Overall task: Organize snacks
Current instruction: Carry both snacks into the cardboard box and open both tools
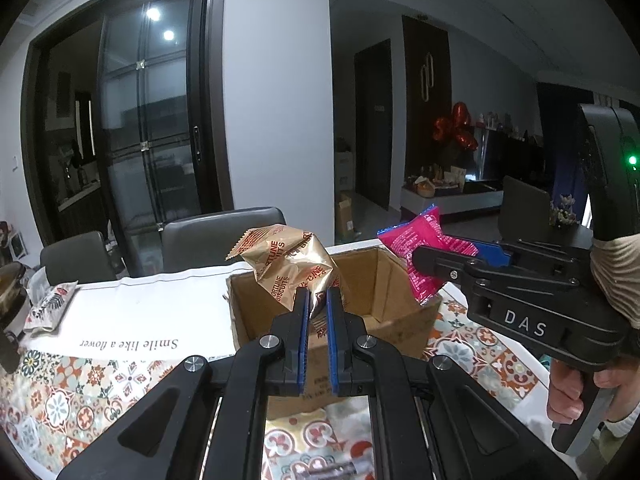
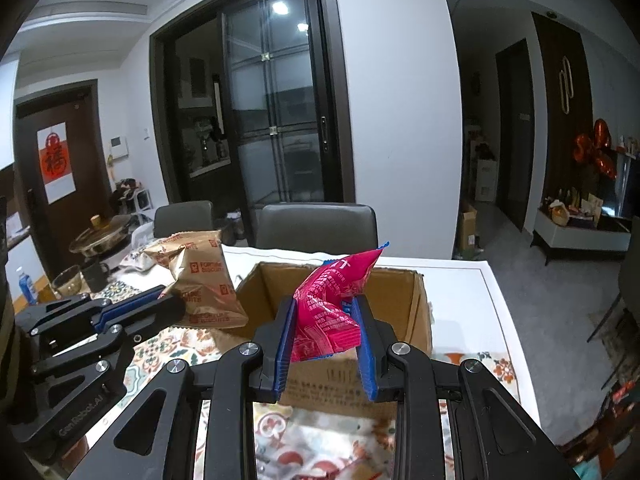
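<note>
Left tool (image 1: pixel 318 300): blue pads pressed together on the lower edge of a gold biscuit packet (image 1: pixel 294 266), which is held up above the near-left rim of the cardboard box (image 1: pixel 384 280).

Right tool (image 2: pixel 324 320): pads clamped on a pink snack packet (image 2: pixel 332 312), which is held over the near wall of the same box, upper corner pointing up and right.

Box open at the top, standing on the desk (image 1: pixel 80 392), partly on a white cloth (image 1: pixel 160 312). Another small packet (image 1: pixel 50 308) lies at the cloth's far left. Two grey chairs (image 2: pixel 316 226) stand behind the desk.
</note>
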The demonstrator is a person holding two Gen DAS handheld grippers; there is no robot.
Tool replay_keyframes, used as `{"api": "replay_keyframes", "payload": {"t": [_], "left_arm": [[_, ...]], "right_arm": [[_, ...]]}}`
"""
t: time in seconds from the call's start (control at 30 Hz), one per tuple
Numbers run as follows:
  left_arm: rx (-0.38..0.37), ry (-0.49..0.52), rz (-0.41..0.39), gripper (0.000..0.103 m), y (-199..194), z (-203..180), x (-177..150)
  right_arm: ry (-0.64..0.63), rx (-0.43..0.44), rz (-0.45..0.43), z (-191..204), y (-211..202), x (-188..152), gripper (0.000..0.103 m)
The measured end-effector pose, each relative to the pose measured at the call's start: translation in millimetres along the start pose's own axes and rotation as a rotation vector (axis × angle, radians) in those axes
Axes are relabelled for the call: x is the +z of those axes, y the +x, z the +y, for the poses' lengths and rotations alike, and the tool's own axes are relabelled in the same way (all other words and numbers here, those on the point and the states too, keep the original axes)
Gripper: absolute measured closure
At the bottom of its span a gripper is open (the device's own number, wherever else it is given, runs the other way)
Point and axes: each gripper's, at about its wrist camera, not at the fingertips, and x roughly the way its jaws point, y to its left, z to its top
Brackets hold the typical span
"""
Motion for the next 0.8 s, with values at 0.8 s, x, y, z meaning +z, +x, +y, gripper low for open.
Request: {"api": "replay_keyframes", "payload": {"t": [0.8], "left_arm": [[0.043,-0.05,0.191,0.07,73,21,3]], "right_arm": [[0.056,-0.051,0.192,-29,79,2,0.053]]}}
